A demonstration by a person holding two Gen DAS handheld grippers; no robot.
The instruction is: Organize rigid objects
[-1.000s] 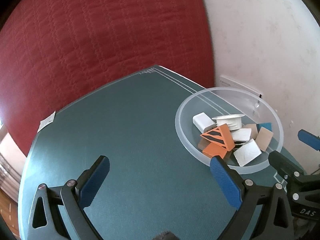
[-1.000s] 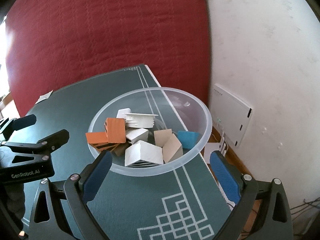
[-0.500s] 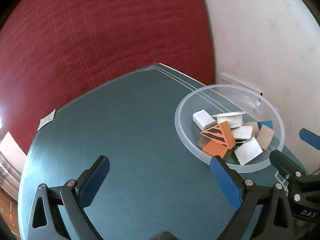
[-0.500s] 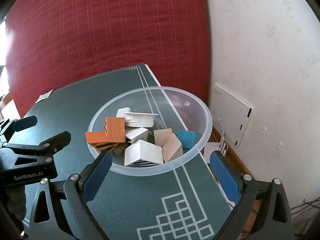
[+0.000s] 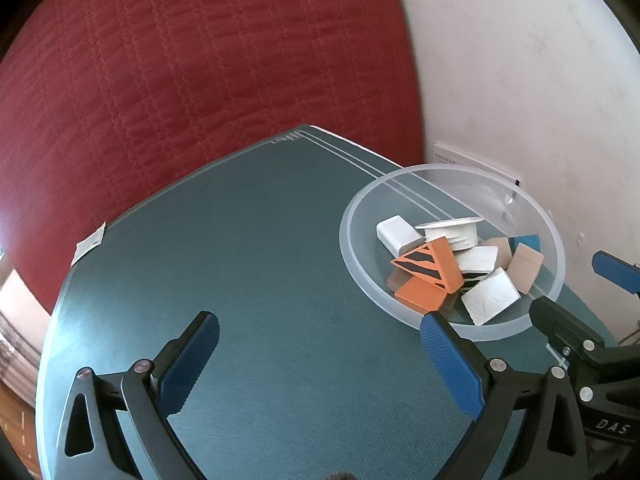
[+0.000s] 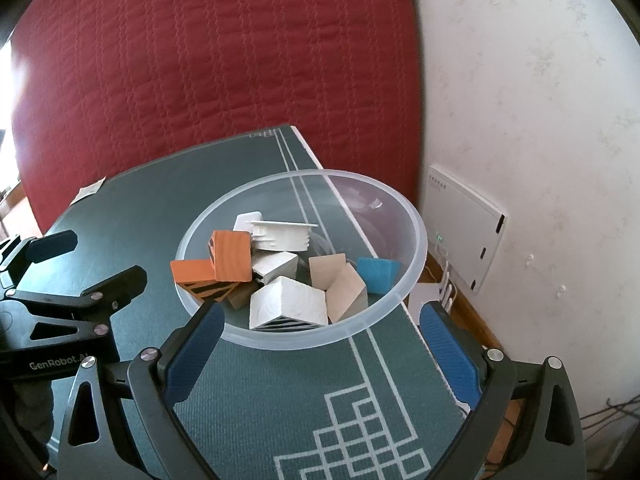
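Note:
A clear plastic bowl (image 6: 404, 280) (image 5: 352, 256) stands near the right edge of the green mat. Inside lie several rigid pieces: orange blocks with black stripes (image 6: 232, 256) (image 5: 432, 264), white blocks (image 6: 288, 300) (image 5: 490, 296), tan wooden blocks (image 6: 340, 284) (image 5: 528, 266), a blue block (image 6: 376, 274), a white ribbed cap (image 6: 282, 234) (image 5: 450, 232). My right gripper (image 6: 320, 340) is open and empty, just short of the bowl's near rim. Left of the bowl, over bare mat, my left gripper (image 5: 316, 344) is open and empty.
The green mat (image 5: 240, 240) covers a table set against a red quilted backing (image 5: 180, 60). A small paper slip (image 5: 90, 242) lies at the mat's far left edge. To the right is a white wall with a white box (image 6: 464, 228) and cables.
The left view has shifted slightly, so the bowl sits a little higher in it. Both grippers stay open and the pieces in the bowl have not moved.

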